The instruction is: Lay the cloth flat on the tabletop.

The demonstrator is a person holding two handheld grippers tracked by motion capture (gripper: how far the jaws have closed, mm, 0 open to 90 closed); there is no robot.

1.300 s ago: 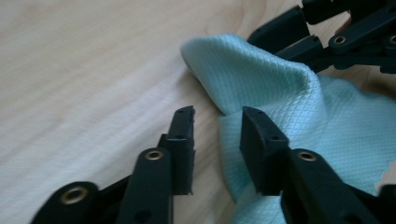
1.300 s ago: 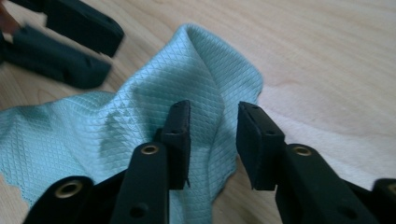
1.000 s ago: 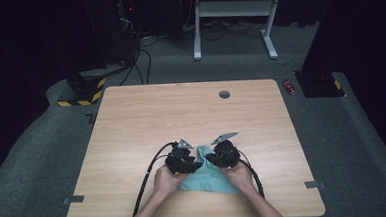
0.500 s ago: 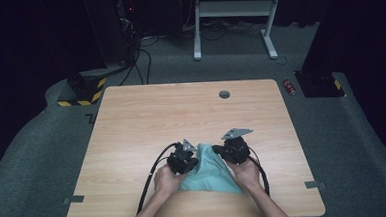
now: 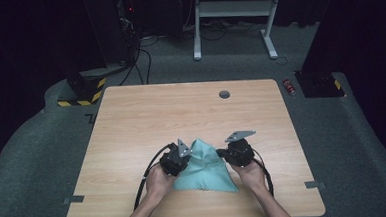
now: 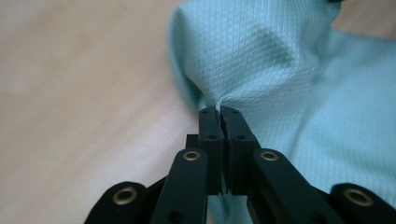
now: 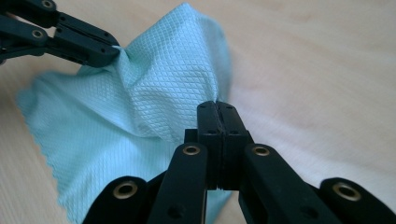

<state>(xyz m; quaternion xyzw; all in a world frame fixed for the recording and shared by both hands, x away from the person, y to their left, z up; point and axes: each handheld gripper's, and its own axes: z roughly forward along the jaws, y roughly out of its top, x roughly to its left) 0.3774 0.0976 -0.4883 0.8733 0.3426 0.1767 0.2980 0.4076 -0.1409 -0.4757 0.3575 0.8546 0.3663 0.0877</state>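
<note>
A light teal waffle-weave cloth [image 5: 204, 167] lies near the front edge of the wooden table [image 5: 181, 114], bunched up toward its far end. My left gripper [image 5: 185, 157] is shut on the cloth's left part; in the left gripper view the jaws [image 6: 219, 112] pinch a fold of the cloth [image 6: 280, 70]. My right gripper [image 5: 223, 154] holds the cloth's right edge. In the right gripper view its jaws [image 7: 216, 106] stand shut against the cloth [image 7: 159, 93], and the left gripper [image 7: 109, 52] pinches a fold farther off.
A round cable hole [image 5: 224, 94] sits near the table's far edge. A small red can [image 5: 290, 86] lies on the floor to the right. A white desk frame [image 5: 236, 8] and cables stand behind the table.
My right gripper has moved right and slightly away from the left one, drawing the cloth wider between them. The left gripper has barely shifted.
</note>
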